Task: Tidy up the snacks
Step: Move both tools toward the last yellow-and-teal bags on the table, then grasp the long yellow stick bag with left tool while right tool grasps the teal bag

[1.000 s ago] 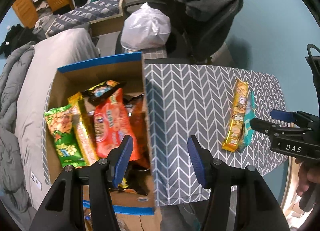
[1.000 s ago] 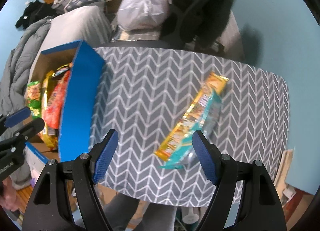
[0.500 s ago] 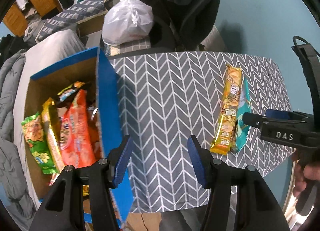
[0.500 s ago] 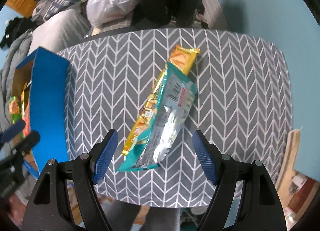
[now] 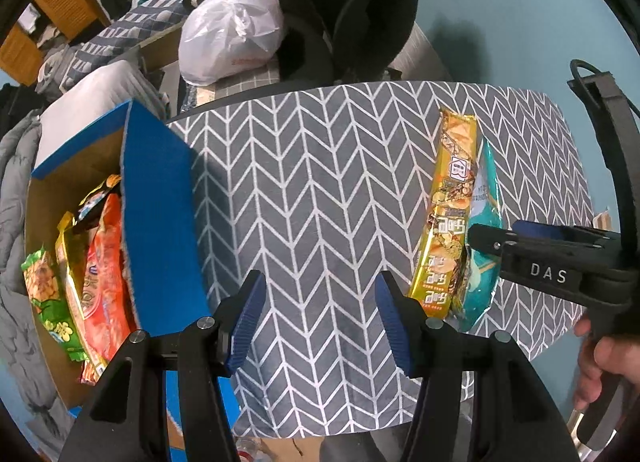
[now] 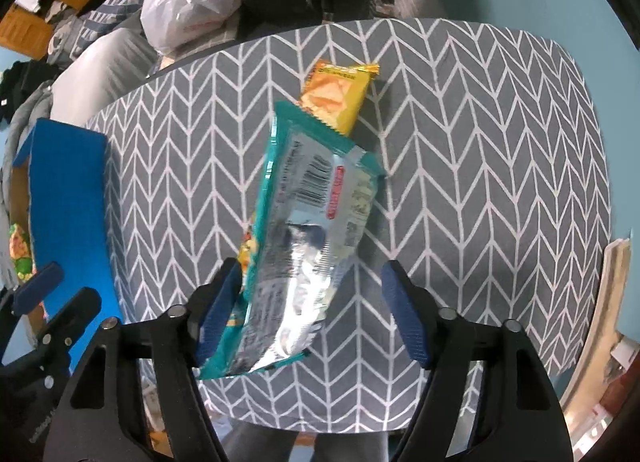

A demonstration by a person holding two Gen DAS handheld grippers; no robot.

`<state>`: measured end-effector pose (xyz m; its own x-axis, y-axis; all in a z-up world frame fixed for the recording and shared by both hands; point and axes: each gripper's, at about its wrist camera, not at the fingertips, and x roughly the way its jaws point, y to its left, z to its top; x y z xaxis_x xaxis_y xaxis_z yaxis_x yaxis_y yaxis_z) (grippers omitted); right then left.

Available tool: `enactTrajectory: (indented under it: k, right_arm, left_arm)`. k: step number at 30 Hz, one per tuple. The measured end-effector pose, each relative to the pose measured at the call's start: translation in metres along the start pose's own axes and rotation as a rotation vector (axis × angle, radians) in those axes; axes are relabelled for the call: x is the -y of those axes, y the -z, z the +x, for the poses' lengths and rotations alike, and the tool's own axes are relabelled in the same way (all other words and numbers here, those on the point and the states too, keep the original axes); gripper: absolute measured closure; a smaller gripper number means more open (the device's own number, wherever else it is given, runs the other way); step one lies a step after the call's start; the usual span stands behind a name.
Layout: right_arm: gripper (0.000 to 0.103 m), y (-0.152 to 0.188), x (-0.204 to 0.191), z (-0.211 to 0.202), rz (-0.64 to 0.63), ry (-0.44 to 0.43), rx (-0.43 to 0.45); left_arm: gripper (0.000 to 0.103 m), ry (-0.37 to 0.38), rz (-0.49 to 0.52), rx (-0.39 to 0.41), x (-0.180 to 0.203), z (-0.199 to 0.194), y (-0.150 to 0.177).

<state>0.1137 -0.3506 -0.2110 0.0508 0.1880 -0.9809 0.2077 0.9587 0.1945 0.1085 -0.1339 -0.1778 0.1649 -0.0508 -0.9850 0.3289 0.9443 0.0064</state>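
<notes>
Both grippers have dropped toward the table [image 5: 320, 190]. Box [image 5: 156, 214] at its left edge already holds several packs; left gripper [image 5: 320, 314] hangs open, empty. Right gripper [image 6: 312, 302] is closing around the teal pack [image 6: 308, 222] overlapping the yellow pack [image 6: 340, 98] near the right edge.

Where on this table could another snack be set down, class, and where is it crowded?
Free: the wide chevron cloth between the blue box wall and the yellow packet, and the strip right of the teal packet. Crowded: the two overlapping packets, with the right gripper closing around them, and the snack-filled box.
</notes>
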Motion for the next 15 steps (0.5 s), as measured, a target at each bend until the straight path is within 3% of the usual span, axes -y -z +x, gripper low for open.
enactTrajectory:
  k: [5,9,15]
  right_arm:
    - [0.061,0.000,0.018,0.001,0.004,-0.032,-0.013]
    - [0.061,-0.001,0.024,0.000,0.011,-0.033,-0.015]
    - [0.070,0.004,0.035,-0.007,0.021,-0.016,-0.014]
  left_arm:
    - [0.045,0.000,0.012,-0.010,0.010,0.004,-0.005]
    - [0.045,0.006,0.020,-0.017,0.019,0.009,-0.011]
    - [0.045,0.021,0.020,-0.044,0.030,0.023,-0.019]
